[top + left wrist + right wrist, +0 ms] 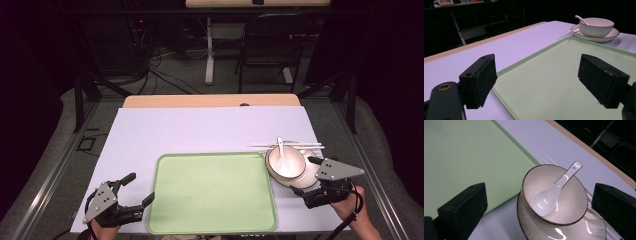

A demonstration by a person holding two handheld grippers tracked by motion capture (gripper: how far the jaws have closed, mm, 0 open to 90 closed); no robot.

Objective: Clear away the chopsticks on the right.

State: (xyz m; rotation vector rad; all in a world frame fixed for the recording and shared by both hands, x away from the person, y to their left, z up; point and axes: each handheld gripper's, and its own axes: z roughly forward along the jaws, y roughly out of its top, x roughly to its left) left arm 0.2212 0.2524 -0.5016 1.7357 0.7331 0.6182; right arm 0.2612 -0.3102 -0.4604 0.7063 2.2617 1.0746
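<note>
At lower right of the high view, my right gripper hangs wide open and empty around the bowl with its spoon on a plate beside the green tray; I judge the next move is closing on the bowl's rim, while my left gripper waits open and empty at the tray's lower left corner.

A pale purple sheet covers most of the table. Only a strip of brown wood shows at the far edge. Behind the table stands a black chair. Beside it is a white table leg. Black cables lie on the grey floor.
</note>
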